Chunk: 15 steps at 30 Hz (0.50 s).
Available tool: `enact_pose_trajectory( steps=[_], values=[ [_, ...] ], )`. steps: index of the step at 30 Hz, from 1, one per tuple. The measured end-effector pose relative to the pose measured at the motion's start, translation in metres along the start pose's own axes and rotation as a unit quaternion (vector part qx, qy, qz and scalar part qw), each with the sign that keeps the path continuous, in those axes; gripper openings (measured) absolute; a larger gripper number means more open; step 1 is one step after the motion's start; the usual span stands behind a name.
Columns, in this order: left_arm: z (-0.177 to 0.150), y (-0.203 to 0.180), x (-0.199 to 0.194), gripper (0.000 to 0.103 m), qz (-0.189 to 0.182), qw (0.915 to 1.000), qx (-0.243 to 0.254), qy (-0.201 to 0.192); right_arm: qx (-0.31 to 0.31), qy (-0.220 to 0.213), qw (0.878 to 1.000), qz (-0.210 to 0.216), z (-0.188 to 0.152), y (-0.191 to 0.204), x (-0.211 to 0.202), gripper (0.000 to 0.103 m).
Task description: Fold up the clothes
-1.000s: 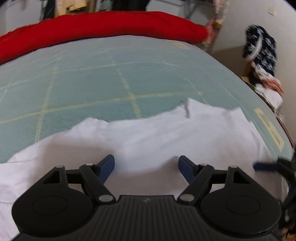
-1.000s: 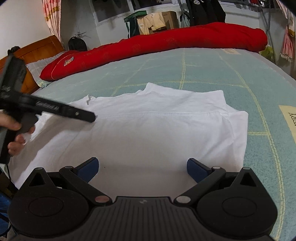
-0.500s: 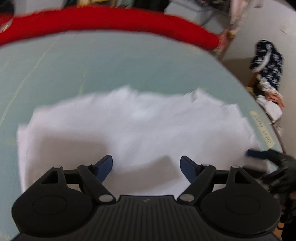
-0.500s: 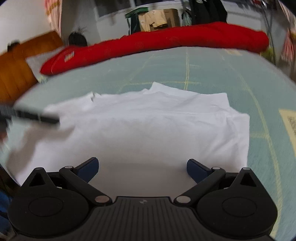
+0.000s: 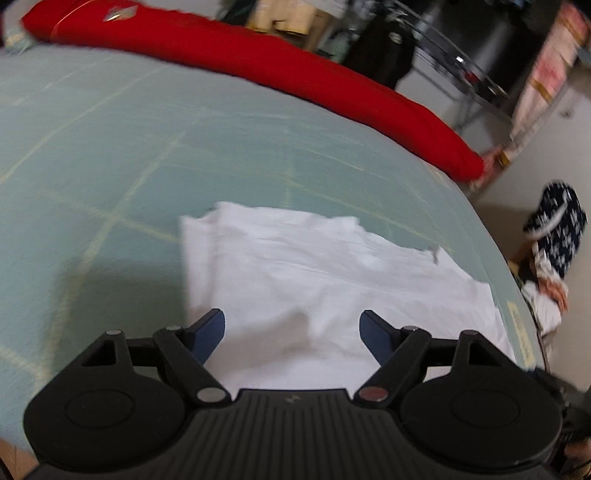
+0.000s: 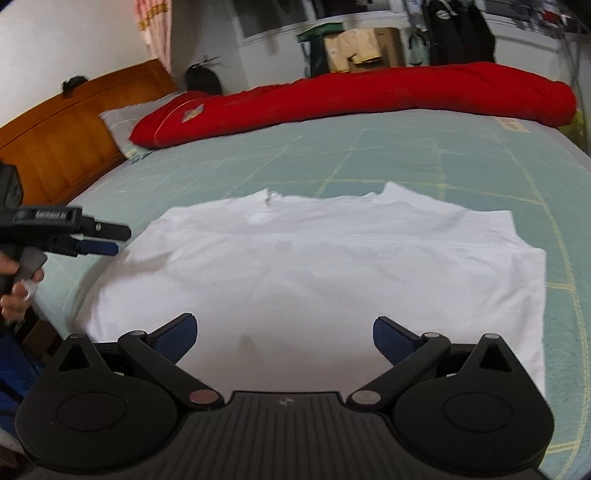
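A folded white cotton shirt (image 6: pixel 332 273) lies flat on the bed's pale green quilted cover with yellow grid lines (image 6: pixel 424 158), spreading ahead of and between the spread blue-padded fingers of the right gripper (image 6: pixel 284 334), which hold nothing. The left gripper (image 5: pixel 293 330) likewise has its fingers wide apart and empty over the near edge of the same shirt (image 5: pixel 332 280). Beyond both sets of fingers, a long red padded quilt roll (image 6: pixel 369 99) runs along the far side of the bed. Left of the right fingers stands an orange wooden headboard (image 6: pixel 62 133). Further back are cardboard boxes (image 6: pixel 362 48) and hanging dark clothes (image 6: pixel 458 29).
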State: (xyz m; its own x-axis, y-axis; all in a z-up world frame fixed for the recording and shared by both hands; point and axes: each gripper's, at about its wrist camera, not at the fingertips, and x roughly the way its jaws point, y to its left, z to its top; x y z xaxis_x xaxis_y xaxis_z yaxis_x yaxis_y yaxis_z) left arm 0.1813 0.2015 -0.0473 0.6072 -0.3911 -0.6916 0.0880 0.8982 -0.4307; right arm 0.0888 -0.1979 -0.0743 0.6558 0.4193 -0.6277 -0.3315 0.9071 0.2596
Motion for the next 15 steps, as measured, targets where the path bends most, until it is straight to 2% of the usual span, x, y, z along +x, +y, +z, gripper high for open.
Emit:
enact_pose_trajectory(
  steps=[6,12,15],
  values=[
    [0.002,0.036,0.004,0.08,0.0,0.9991,-0.039,0.014,0.006,0.01,1.0,0.013,0.001,0.007,0.004,0.103],
    [0.004,0.066,0.017,0.08,-0.068,0.9924,-0.094,0.041,0.009,0.021,1.0,0.005,0.003,0.007,0.012,0.103],
    [0.009,0.074,0.028,0.085,-0.104,0.9868,-0.113,0.052,0.006,0.026,1.0,0.002,0.004,0.01,0.017,0.103]
  ],
)
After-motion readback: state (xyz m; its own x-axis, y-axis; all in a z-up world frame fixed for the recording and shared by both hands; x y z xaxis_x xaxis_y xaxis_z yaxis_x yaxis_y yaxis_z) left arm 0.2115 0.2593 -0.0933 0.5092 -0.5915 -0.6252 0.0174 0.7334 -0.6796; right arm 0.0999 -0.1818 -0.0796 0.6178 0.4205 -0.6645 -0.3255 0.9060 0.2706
